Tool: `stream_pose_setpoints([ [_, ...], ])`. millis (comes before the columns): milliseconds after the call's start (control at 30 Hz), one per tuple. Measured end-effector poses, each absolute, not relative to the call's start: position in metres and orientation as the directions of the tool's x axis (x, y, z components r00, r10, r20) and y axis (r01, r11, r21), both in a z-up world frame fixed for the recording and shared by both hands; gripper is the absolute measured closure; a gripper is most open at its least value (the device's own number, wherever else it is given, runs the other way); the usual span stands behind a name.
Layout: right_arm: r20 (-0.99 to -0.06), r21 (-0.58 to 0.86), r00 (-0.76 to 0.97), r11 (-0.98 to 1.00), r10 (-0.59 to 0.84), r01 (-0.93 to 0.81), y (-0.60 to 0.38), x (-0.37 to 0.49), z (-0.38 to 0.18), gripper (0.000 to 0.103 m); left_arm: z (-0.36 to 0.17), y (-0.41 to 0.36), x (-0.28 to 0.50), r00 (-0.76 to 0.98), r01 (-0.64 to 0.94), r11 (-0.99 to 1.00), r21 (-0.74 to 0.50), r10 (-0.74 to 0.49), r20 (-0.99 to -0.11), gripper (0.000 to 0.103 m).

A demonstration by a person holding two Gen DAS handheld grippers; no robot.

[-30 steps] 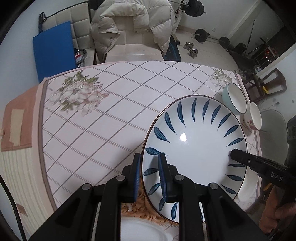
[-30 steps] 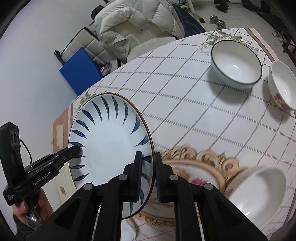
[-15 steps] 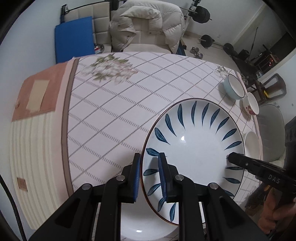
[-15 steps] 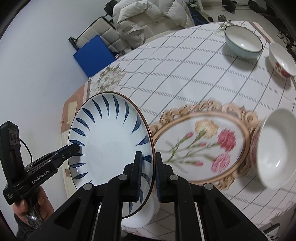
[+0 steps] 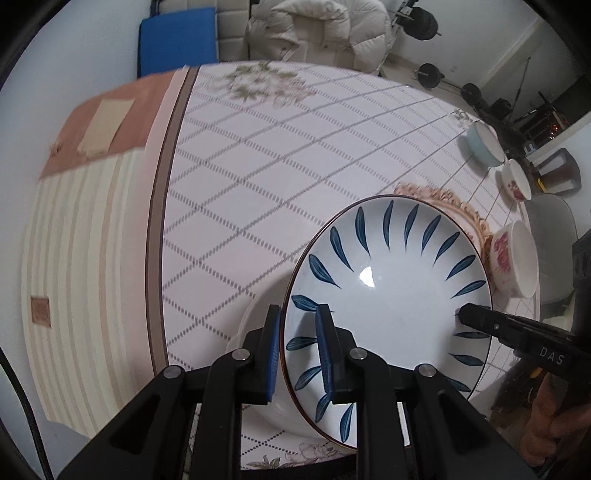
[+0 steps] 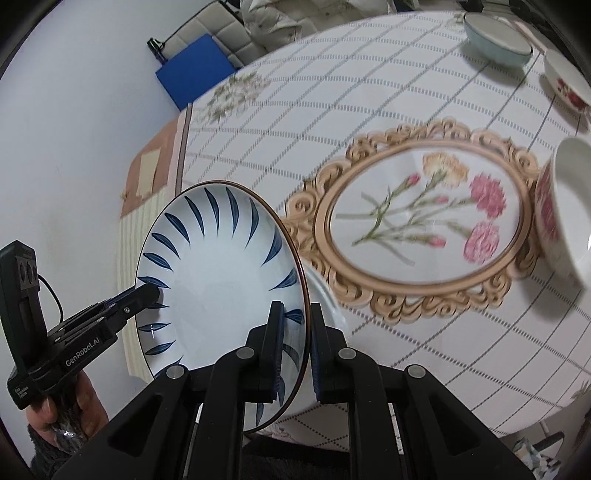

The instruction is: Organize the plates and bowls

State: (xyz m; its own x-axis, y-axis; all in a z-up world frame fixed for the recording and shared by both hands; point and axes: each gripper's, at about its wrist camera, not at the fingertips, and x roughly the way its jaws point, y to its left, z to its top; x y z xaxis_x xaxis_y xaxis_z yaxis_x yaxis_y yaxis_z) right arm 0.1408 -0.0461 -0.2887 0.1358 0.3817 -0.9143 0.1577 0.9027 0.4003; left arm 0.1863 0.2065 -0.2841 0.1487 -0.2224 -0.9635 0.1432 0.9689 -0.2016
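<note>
Blue leaf strokes ring the white plate (image 5: 388, 295) that we hold tilted above the near edge of the table (image 5: 258, 177). Our left gripper (image 5: 298, 347) is narrow, its blue pads clamping the plate's rim on one side. Our right gripper (image 6: 297, 339) pinches the opposite rim the same way, fingers close with the plate's edge between them. Each gripper's tip shows across the plate in the other's view.

Under the plate we see part of a plain white dish (image 5: 255, 321) on the checked tablecloth. Beyond it lies an oval floral placemat (image 6: 417, 221) with a gold scroll border. A white bowl with red flowers (image 6: 565, 210) sits tipped at the placemat's far end. Further off, a pale blue bowl (image 6: 495, 33) and a second floral bowl (image 6: 569, 85) stand near each other.
</note>
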Motion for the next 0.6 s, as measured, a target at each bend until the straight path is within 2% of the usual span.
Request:
stream_pose_setpoints([
  [600, -0.922, 0.387, 0.056, 0.909, 0.383, 0.152, -0.031, 0.128, -0.343, 0.089, -0.334, 0.222, 0.162, 0.058, 0.097, 0.975, -0.2, -0.206, -0.977, 0.087],
])
